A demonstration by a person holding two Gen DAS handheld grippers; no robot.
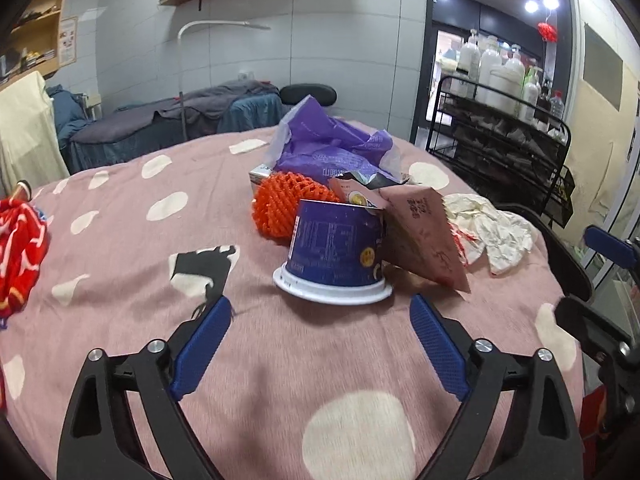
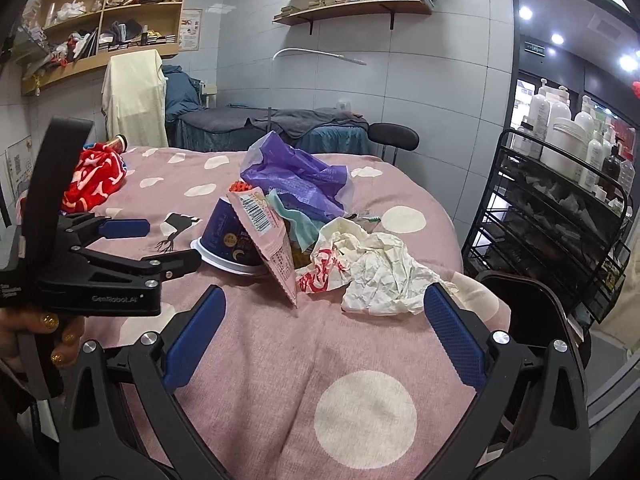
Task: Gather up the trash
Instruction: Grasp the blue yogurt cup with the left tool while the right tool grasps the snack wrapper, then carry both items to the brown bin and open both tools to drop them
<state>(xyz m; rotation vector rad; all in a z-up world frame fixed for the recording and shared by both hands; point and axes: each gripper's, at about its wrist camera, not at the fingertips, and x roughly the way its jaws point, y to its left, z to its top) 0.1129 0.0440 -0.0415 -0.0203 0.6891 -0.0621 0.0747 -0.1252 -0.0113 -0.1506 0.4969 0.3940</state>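
Observation:
A heap of trash lies on the pink dotted blanket (image 1: 132, 248). In it are an upside-down purple cup (image 1: 336, 252) (image 2: 226, 236), a pink snack packet (image 1: 424, 236) (image 2: 272, 248), crumpled white paper (image 1: 496, 232) (image 2: 380, 268), an orange foam net (image 1: 280, 208) and a purple plastic bag (image 1: 332, 148) (image 2: 296, 176). My left gripper (image 1: 321, 308) (image 2: 172, 241) is open just short of the cup's white rim, with nothing between its blue pads. My right gripper (image 2: 325, 291) (image 1: 573, 271) is open, its pads to either side of the paper's near edge and not touching it.
A red patterned cloth (image 1: 20, 252) (image 2: 94, 178) lies at the blanket's far left. A black wire cart (image 1: 504, 148) (image 2: 560, 216) with bottles stands to the right. A dark chair back (image 2: 528, 300) sits by the right edge. A hand (image 2: 24, 340) holds the left gripper.

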